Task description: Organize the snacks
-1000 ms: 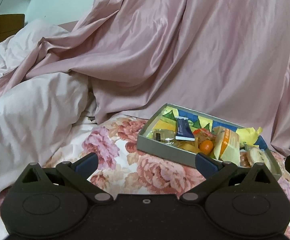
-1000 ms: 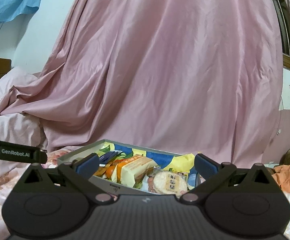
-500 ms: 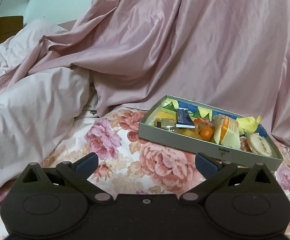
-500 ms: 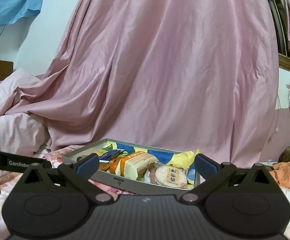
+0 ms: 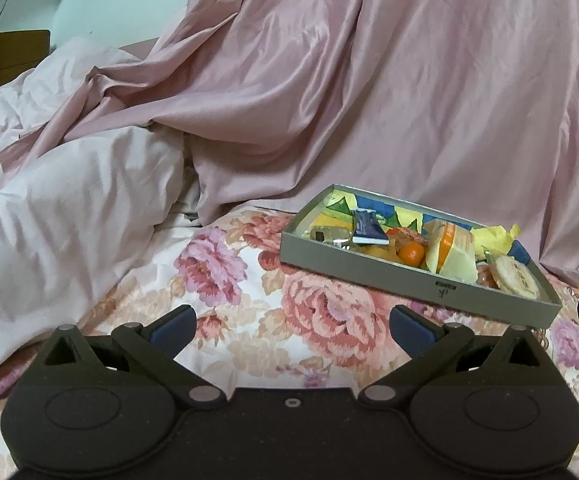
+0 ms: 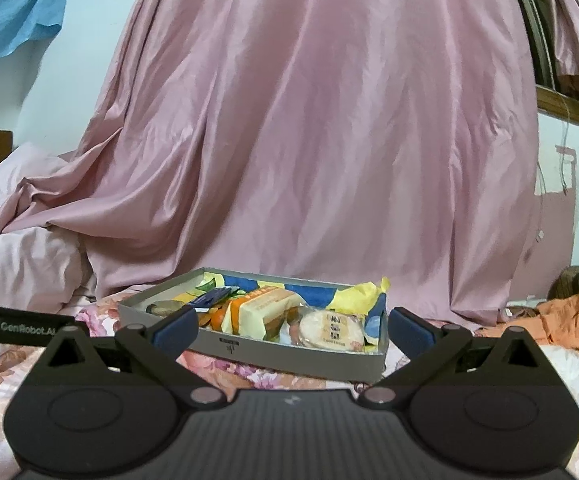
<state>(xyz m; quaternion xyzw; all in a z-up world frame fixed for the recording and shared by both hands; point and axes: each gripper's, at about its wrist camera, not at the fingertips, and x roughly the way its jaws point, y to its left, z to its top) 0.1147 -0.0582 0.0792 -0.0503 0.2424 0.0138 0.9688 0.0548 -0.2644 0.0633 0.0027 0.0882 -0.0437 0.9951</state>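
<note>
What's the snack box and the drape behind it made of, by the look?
Box: looks like grey cardboard with a matte finish; thin straight walls, small printed mark on the front, colourful printed lining inside. Drape: pink woven fabric with a satin-like sheen; soft folds catch highlights. Whether silk or synthetic can't be told.

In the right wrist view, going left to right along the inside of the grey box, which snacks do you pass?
Inside the grey box: dark blue packet → small orange fruit → orange-and-cream wrapped cake → round rice cracker pack → crumpled yellow wrapper.
</note>
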